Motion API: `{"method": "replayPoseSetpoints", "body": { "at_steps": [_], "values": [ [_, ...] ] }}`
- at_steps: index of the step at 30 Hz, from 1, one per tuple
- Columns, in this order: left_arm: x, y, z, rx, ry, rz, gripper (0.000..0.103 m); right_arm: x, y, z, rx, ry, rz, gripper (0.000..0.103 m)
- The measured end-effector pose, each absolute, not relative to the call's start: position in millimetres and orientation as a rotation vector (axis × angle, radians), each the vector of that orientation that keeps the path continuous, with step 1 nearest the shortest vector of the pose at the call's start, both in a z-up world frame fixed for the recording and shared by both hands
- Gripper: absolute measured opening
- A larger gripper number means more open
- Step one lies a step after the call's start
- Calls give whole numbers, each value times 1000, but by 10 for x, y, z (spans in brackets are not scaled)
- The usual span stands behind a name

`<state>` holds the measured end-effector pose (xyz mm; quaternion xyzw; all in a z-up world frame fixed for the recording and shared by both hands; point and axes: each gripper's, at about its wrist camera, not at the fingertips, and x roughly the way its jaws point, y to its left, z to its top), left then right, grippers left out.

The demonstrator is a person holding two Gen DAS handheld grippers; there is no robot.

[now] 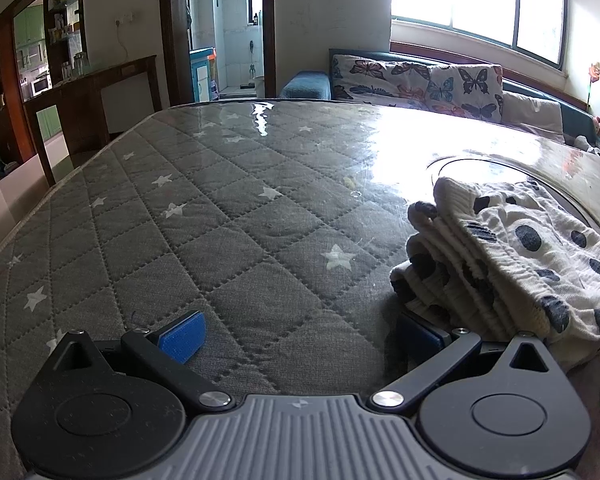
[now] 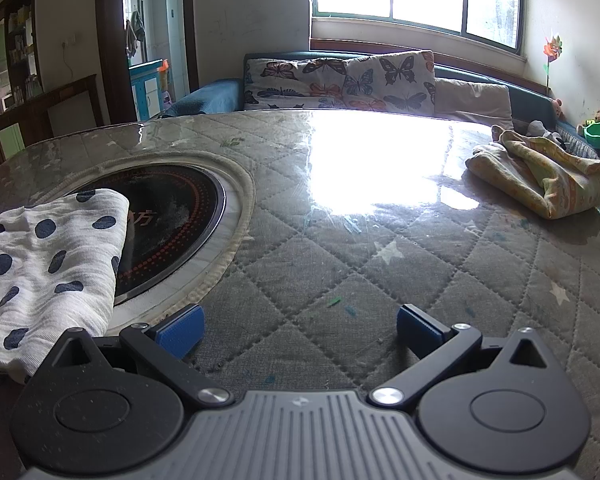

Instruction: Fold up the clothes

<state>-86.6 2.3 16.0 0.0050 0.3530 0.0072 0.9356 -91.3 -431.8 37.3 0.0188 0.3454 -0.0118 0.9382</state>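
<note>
A white garment with dark blue dots [image 1: 512,256] lies folded in layers on the grey quilted table cover, at the right of the left wrist view. My left gripper [image 1: 300,336] is open and empty, its right finger next to the garment's folded edge. In the right wrist view the same dotted garment [image 2: 48,264] lies at the left, partly over a round black cooktop [image 2: 172,216]. My right gripper [image 2: 300,328] is open and empty, just right of the garment. A crumpled yellow patterned cloth [image 2: 540,176] lies at the table's far right.
The table cover [image 1: 204,216] has a glossy clear sheet with strong window glare. A sofa with butterfly cushions [image 2: 340,80] stands behind the table. A dark wooden cabinet [image 1: 88,100] and a doorway are at the left. A green bowl [image 2: 599,133] and toys sit at the far right.
</note>
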Motion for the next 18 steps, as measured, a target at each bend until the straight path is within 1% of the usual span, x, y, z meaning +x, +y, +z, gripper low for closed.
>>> {"method": "replayPoseSetpoints", "body": {
  "at_steps": [18],
  "values": [
    [-867, 36, 203, 5, 752, 14, 103, -918, -4341, 369, 41, 707, -22, 103]
  ]
}}
